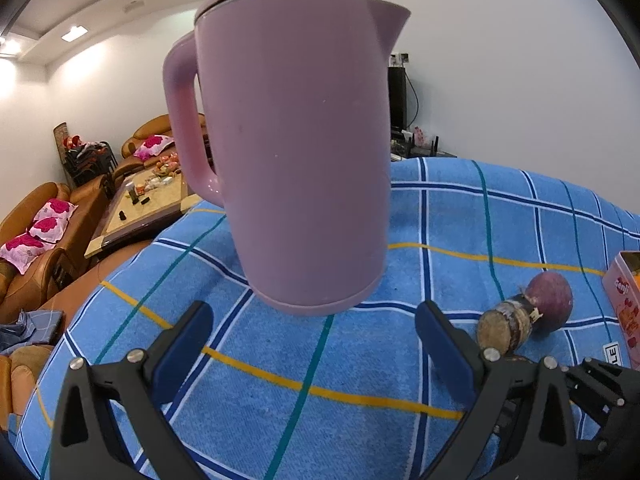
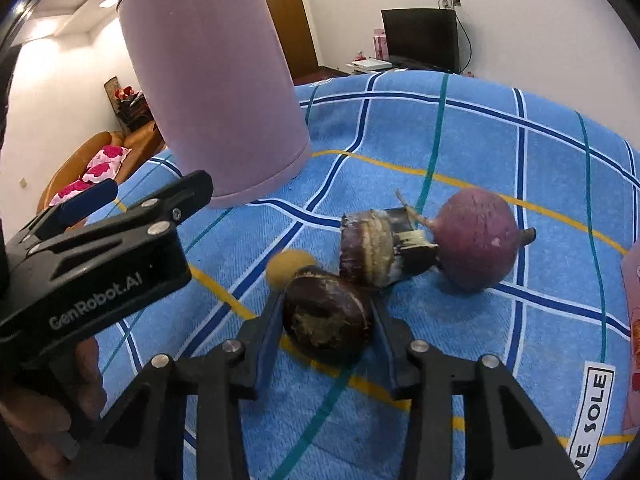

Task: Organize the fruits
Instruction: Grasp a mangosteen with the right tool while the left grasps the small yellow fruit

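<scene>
The right claw (image 2: 326, 316) pinches a dark brown fruit (image 2: 326, 316) between its fingers, above the blue checked cloth (image 2: 500, 152). The left claw (image 1: 314, 334) is spread wide before the pink kettle (image 1: 296, 152).

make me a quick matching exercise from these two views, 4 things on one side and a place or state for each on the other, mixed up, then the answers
Things:
1. pink kettle
2. dark brown round fruit
3. left gripper
4. purple round fruit

Places or states:
A. clamped between the right gripper's fingers
B. open, holding nothing
C. lying on the blue checked cloth beside a cut cane piece
D. standing upright with its lid on, straight ahead of the open fingers

Pairs: 1-D, 2-A, 3-B, 4-C
</scene>
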